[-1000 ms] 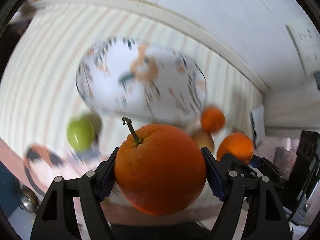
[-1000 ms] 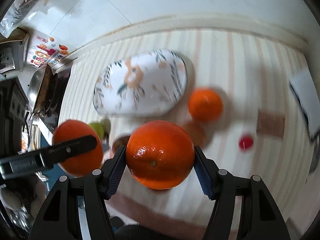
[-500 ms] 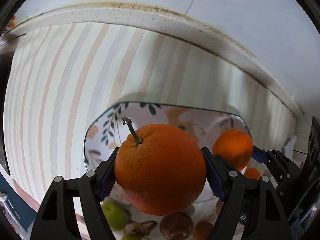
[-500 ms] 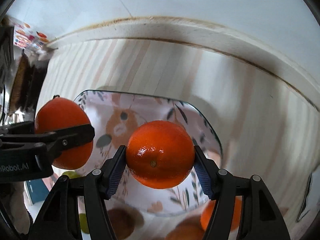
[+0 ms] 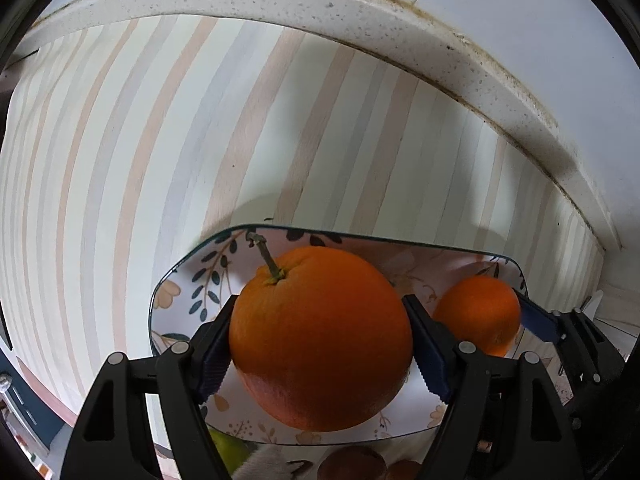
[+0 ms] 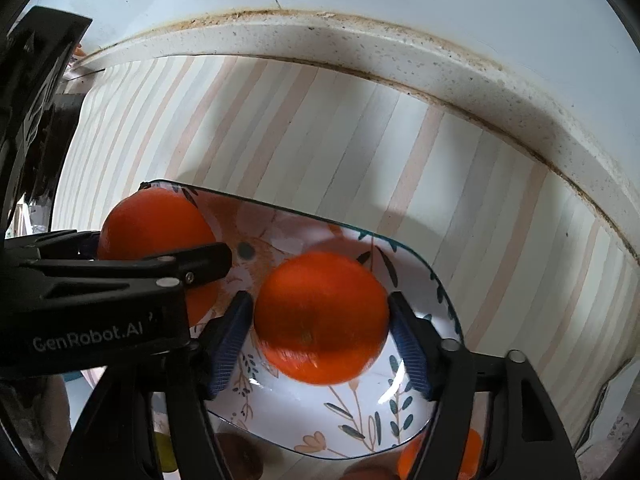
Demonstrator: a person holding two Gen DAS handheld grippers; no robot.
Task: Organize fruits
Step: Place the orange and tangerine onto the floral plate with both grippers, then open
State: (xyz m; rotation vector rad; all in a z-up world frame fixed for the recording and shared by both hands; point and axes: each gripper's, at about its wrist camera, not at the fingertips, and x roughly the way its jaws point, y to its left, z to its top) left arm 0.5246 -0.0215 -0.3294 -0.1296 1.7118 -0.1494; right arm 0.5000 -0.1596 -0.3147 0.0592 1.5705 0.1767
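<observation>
A large stemmed orange [image 5: 320, 336] sits pinched between the pads of my left gripper [image 5: 320, 344], which hangs over the left end of a floral plate [image 5: 180, 292]. In the right wrist view the same orange [image 6: 152, 228] shows behind the left gripper's black finger [image 6: 192, 264]. My right gripper [image 6: 320, 340] points down over the plate [image 6: 436, 284]; its jaws are opening. A smaller orange [image 6: 320, 316], slightly blurred, lies between them with narrow gaps to both blue pads. That orange [image 5: 478, 312] also appears at the right of the left wrist view.
A striped cloth [image 5: 120, 160] covers the counter, bounded at the back by a speckled white ledge [image 5: 360, 12] and tiled wall. Near the plate's front edge lie a green fruit [image 5: 230, 454], brown fruits [image 5: 352, 466] and another orange [image 6: 468, 456].
Both grippers came in over the plate and sank toward it. The right jaws widened off their orange; the left grip is unchanged.
</observation>
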